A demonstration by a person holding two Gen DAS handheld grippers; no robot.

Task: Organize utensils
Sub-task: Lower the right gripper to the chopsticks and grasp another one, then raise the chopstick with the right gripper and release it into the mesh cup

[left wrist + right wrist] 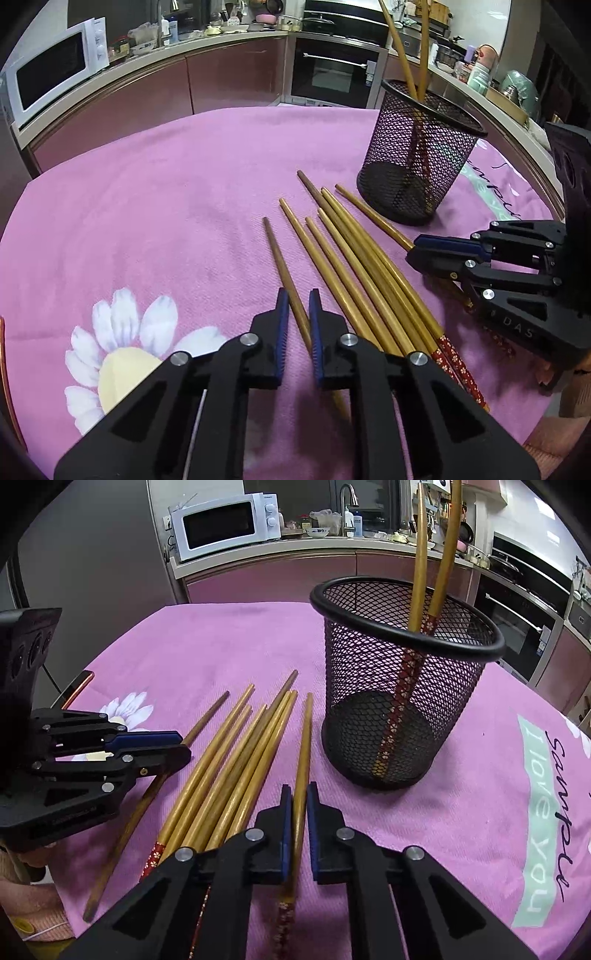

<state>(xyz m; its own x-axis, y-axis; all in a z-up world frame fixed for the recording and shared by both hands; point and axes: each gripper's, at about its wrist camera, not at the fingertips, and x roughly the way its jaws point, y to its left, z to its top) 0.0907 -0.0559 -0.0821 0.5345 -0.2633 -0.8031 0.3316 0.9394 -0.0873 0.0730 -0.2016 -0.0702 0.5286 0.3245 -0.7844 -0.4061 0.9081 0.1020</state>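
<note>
- Writing on the pink cloth (229, 642) reads "I love you" on a pale green band (540, 823), with dark script beside it that cannot be read for certain; the right gripper's body carries the letters "DAS" (522, 331).
- A white microwave (225, 524) stands on the kitchen counter behind; its small brand mark is too small to read.
- The left gripper (298, 314) has its blue-padded jaws narrowly parted around a dark chopstick (275, 251) lying apart at the left edge of the row; contact with the pads cannot be told.
- The right gripper (299, 805) straddles the rightmost chopstick (304, 746), jaws close on either side of it, touching or nearly so.
- Five more chopsticks (236, 760) lie bunched between those two on the cloth.
- A black mesh cup (402, 686) stands just beyond the row, holding two chopsticks (424, 554) upright, red patterned ends down.
</note>
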